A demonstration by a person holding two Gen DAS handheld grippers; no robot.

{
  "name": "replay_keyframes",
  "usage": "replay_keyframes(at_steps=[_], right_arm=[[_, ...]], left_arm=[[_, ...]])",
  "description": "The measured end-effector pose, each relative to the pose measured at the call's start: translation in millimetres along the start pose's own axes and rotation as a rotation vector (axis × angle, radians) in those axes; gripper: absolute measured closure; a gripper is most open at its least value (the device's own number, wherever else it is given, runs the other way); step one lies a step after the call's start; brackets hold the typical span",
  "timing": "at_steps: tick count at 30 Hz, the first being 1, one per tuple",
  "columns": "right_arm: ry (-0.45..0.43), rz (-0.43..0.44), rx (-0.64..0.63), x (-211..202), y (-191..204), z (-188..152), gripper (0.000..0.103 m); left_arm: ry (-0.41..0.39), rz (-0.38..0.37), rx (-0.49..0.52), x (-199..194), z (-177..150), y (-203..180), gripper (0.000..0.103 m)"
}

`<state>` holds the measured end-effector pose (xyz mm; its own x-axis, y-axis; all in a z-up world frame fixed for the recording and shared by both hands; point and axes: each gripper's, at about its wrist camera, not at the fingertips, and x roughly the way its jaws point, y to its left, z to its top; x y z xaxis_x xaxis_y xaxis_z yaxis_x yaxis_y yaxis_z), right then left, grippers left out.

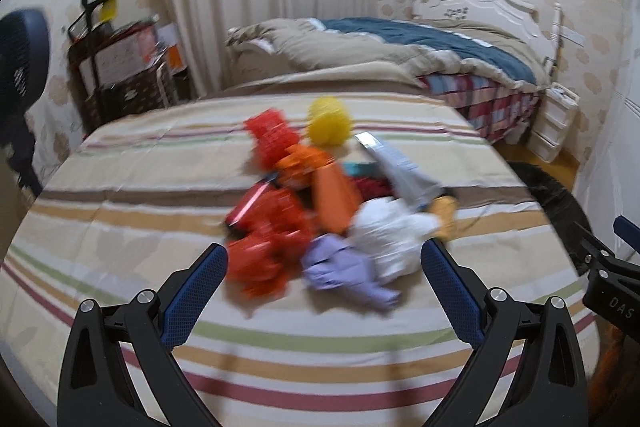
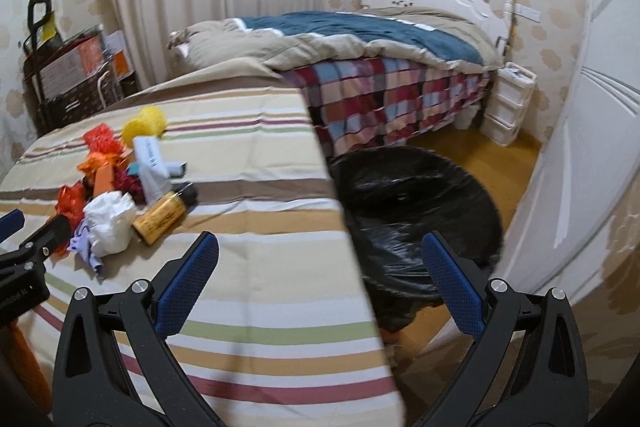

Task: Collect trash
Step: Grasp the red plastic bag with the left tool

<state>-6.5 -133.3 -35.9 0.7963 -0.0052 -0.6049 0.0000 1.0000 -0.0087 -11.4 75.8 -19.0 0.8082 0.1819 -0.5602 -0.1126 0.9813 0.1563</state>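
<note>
A pile of trash lies on the striped cloth (image 1: pixel 120 195): red and orange crumpled wrappers (image 1: pixel 272 235), a yellow ball-like piece (image 1: pixel 329 126), crumpled white paper (image 1: pixel 386 231), a lilac scrap (image 1: pixel 340 267) and a grey tube (image 1: pixel 400 171). My left gripper (image 1: pixel 324 259) is open and empty just in front of the pile. In the right wrist view the pile (image 2: pixel 108 215) lies to the left with an amber bottle (image 2: pixel 162 217). My right gripper (image 2: pixel 318 251) is open and empty over the cloth's right edge, near a black trash bag (image 2: pixel 416 211).
A bed (image 2: pixel 380 59) with a plaid cover stands behind. White plastic drawers (image 2: pixel 506 107) stand by its headboard. A cart with boxes (image 1: pixel 120 67) and a dark fan (image 1: pixel 20 67) stand at the left. A white door (image 2: pixel 580 147) is on the right.
</note>
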Motion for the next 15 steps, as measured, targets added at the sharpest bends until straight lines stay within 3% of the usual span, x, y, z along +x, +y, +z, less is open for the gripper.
replay_keyframes(at_steps=[4,8,15], right_arm=[[0.038,0.045,-0.025,8.7,21.6,1.5,0.008],[0.073,0.066,-0.073,15.2,42.7,-2.5,0.019],[0.089,0.071,-0.107,16.5,55.6,-4.0,0.024]], left_arm=[[0.033,0.020,-0.048,2.6,-10.1,26.7,0.012],[0.108,-0.006,-0.103,9.0,-21.5,39.4,0.016],[0.111,-0.034,-0.143,15.3,-23.6,46.5,0.016]])
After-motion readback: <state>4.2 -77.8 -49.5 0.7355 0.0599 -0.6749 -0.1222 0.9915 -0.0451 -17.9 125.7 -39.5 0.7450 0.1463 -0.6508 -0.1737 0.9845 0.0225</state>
